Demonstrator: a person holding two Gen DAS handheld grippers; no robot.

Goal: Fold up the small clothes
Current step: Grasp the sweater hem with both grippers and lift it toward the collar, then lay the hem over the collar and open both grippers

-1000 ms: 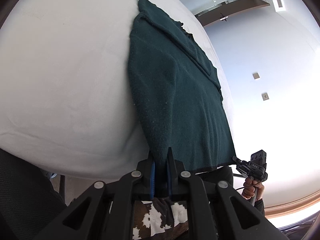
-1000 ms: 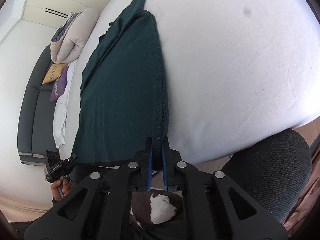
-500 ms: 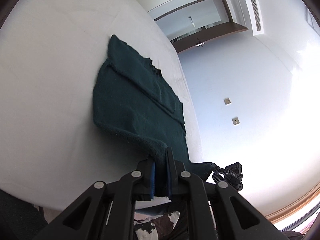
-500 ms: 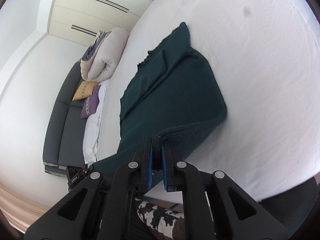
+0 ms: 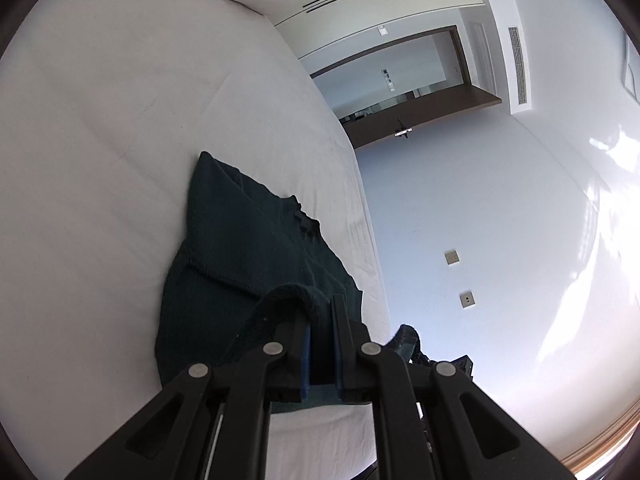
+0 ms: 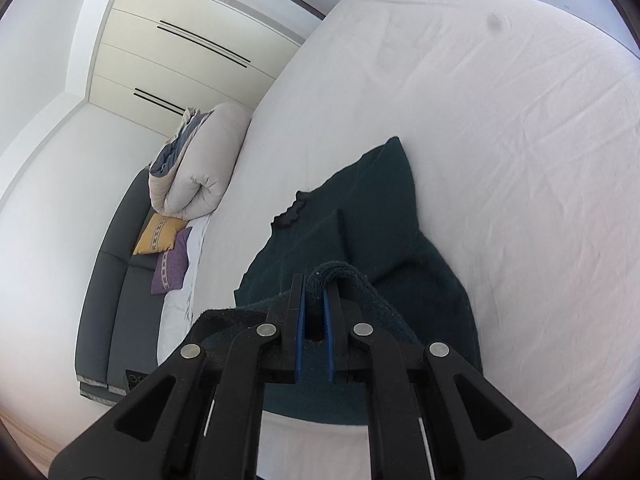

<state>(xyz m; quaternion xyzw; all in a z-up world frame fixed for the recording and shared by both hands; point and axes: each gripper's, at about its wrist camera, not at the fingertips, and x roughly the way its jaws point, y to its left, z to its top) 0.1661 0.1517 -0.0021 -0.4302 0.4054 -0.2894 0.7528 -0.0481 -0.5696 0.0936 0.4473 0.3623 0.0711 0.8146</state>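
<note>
So right now the dark green sweater (image 5: 256, 256) is lying on the white bed (image 5: 120, 120), near the edge closest to the person, with its collar end pointing toward the far side. Both grippers have a corner of the near hem: the left gripper (image 5: 321, 320) has its fingers clamped on a rolled bit of knit, and the right gripper (image 6: 316, 292) is pinched tight on its own bunched corner, which you can see bulging out past the tips. Looks to me like the step is carrying the bottom hem over toward the collar to fold the thing in half. To do it well I'd keep both corners level with each other and about the sweater's width apart so the hem stays taut, carry them far enough that the hem lines up with the shoulders, then lower before letting go so the top layer doesn't slump or drag the bottom layer along. That thick knit will probably want to curl at the edge, so a flat lay-down matters. Compared with a second ago: back then the sweater was stretched out long with the hem hanging off the near edge of the bed, now the hem is lifted and doubled over the body, the visible length is much shorter, and both cameras are looking farther across the bed toward the rolled duvet (image 6: 196, 160) and sofa (image 6: 116, 280).
</note>
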